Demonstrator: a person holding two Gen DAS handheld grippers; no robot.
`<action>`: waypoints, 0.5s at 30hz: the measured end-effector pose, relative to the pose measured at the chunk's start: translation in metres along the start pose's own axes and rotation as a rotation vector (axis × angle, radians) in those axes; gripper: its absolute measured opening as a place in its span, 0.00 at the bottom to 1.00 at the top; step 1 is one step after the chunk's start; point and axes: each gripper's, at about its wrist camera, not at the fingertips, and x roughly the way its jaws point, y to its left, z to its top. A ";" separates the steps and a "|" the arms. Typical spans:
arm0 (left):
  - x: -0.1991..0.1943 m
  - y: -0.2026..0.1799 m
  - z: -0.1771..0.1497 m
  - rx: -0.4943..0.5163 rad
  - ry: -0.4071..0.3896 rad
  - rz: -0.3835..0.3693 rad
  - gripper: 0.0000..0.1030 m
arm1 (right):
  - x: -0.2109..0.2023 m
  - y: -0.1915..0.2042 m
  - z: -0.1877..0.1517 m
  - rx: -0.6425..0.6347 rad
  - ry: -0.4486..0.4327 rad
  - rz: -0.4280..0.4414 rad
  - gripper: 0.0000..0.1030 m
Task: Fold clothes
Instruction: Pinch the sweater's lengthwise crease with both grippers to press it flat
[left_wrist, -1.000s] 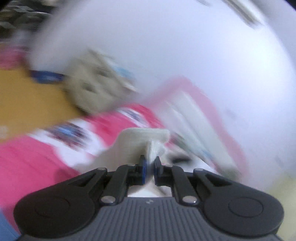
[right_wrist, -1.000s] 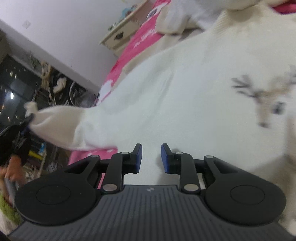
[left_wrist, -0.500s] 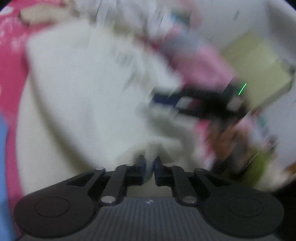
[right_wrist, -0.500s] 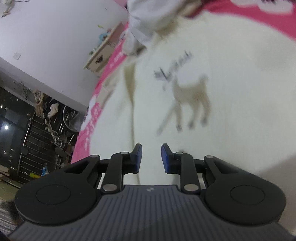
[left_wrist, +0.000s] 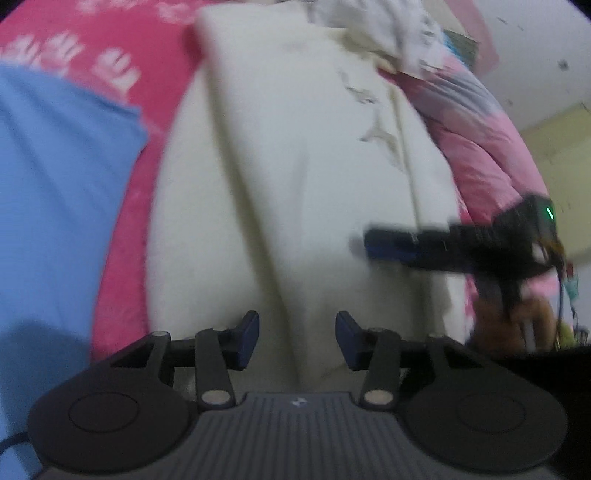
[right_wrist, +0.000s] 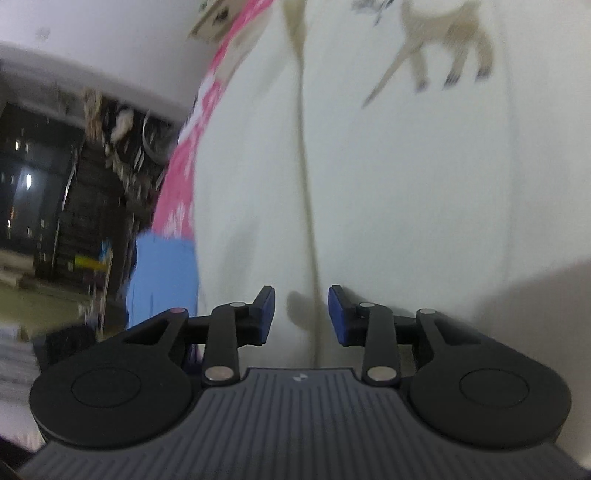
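Observation:
A cream sweater (left_wrist: 295, 177) with a deer print (right_wrist: 443, 55) lies flat on the pink bed sheet (left_wrist: 122, 229), with one sleeve laid across its body. My left gripper (left_wrist: 297, 338) hovers low over the sweater's near part. Its jaws are opening and the pads press on nothing. My right gripper (right_wrist: 301, 314) is over the sweater by a long seam (right_wrist: 306, 184). Its jaws are also opening, with only flat cloth beneath them. In the left wrist view the right gripper (left_wrist: 406, 247) reaches in from the right, above the sweater's edge.
A blue garment (left_wrist: 55, 192) lies on the sheet left of the sweater, also the blue garment (right_wrist: 162, 273) at the bed's edge. A pink quilt (left_wrist: 480, 147) and a heap of white patterned clothes (left_wrist: 388, 26) sit beyond. A dark cluttered room (right_wrist: 55, 203) lies past the bed.
My left gripper, earlier shut on the sweater's cream cuff, swung it over and down onto the sweater and has let go. My right gripper slid along the sweater and opened wider.

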 end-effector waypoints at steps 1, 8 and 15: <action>0.005 0.005 0.002 -0.034 0.002 -0.010 0.38 | 0.002 0.003 -0.005 -0.011 0.017 -0.008 0.30; 0.016 0.013 0.004 -0.087 0.026 0.018 0.09 | 0.014 0.027 -0.026 -0.110 0.091 -0.067 0.13; -0.019 0.014 -0.002 -0.053 0.058 0.054 0.08 | 0.016 0.054 -0.040 -0.204 0.167 0.002 0.05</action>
